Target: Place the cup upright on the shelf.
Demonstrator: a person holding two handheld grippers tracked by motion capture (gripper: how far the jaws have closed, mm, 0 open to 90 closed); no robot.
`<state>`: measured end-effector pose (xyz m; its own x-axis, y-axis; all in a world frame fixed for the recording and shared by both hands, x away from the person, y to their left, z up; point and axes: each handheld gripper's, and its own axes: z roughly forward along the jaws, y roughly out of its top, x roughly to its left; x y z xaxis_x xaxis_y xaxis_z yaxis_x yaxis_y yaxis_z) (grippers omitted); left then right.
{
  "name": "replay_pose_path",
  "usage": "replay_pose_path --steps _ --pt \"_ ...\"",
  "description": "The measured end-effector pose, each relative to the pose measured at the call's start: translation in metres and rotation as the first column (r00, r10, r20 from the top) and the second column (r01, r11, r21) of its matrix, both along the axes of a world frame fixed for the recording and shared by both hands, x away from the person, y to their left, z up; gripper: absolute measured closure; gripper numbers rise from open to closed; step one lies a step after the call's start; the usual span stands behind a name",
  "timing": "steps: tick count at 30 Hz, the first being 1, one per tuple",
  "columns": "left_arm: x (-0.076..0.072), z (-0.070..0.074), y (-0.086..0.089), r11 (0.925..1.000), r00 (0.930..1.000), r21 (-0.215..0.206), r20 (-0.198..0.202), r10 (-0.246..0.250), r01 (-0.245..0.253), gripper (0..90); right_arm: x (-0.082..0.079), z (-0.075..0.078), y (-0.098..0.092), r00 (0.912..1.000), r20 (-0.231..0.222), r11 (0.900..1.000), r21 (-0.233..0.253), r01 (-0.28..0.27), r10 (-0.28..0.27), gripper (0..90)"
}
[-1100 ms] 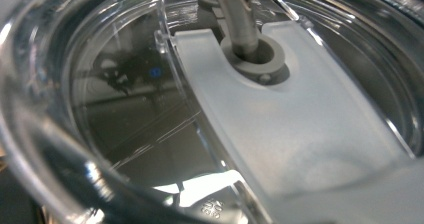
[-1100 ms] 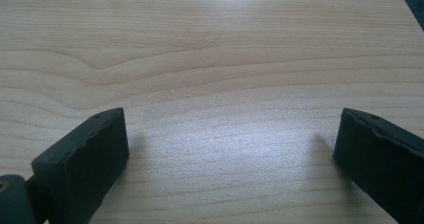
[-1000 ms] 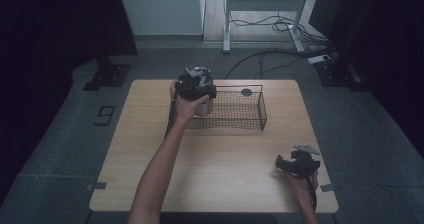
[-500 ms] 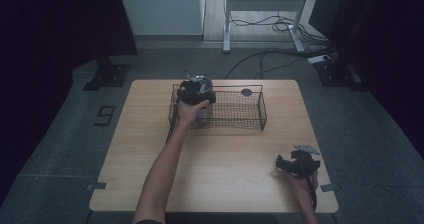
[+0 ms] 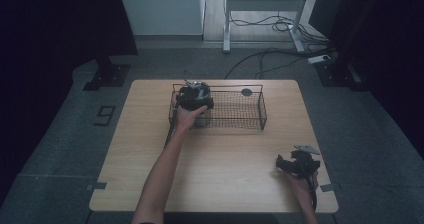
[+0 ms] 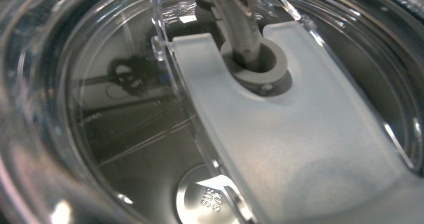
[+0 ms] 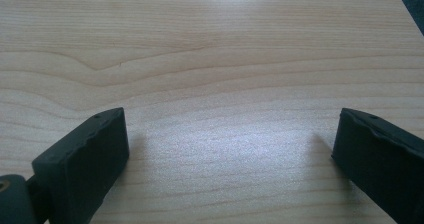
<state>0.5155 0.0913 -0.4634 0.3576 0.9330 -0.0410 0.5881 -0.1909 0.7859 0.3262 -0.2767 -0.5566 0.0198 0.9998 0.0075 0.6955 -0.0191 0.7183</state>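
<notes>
While the left gripper (image 5: 195, 98) hovers over the basket (image 5: 260, 106), its grip state cannot be told; a lidded cup (image 6: 210, 134) sits directly beneath it. Lower it vertically, clear of the wires. The right gripper (image 7: 227, 149) rests released on the table (image 7: 210, 44).

Dim overhead scene: room around wooden table (image 5: 220, 149) falls to near black, table top evenly lit, white wall panel (image 5: 162, 6) behind it brightest. Left gripper view: extreme close-up through clear lid (image 6: 300, 134), soft, blurred at rim, small bright glints along rim, murky reflections beneath. Right gripper view: pale sheen on wood grain between black jaws, faint shadows beside each, jaws slightly out of focus.
</notes>
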Motion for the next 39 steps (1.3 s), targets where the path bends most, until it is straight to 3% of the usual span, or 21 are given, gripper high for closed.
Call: replay_pose_path --steps 3,10,16,23,27,30,39 --pt "-0.003 0.000 -0.002 0.9997 0.9999 0.022 0.006 -0.009 0.009 3.3 0.000 0.000 0.000 1.0000 0.000 1.000 0.000 0.000 0.000 1.2" --pt "-0.003 0.003 0.000 0.9998 1.0000 0.019 -0.007 0.007 -0.007 3.2 0.000 0.000 0.000 1.0000 0.000 1.000 0.000 0.001 -0.001 1.2" --pt "-0.011 0.014 0.007 0.9988 0.9983 -0.045 0.054 0.022 -0.019 1.4 0.000 0.000 0.000 1.0000 0.000 1.000 0.000 0.001 -0.001 1.2" --pt "-0.034 0.040 0.015 0.9940 0.9887 -0.103 0.148 -0.022 0.037 0.9 0.000 0.000 0.000 1.0000 0.000 1.000 0.000 0.001 -0.001 1.2" --pt "-0.053 0.052 0.022 0.9879 0.9824 -0.137 0.181 -0.046 0.072 4.2 0.000 0.000 0.000 1.0000 0.000 1.000 0.000 0.001 -0.001 1.2" --pt "-0.069 0.059 0.027 0.9858 0.9762 -0.138 0.207 -0.066 0.095 5.0 0.000 0.000 0.000 1.0000 0.000 1.000 0.000 0.001 -0.001 1.2" --pt "-0.105 0.064 0.043 0.9790 0.9688 -0.148 0.225 -0.105 0.140 5.3 0.000 0.000 0.000 1.0000 0.002 1.000 -0.001 0.003 -0.003 1.4"
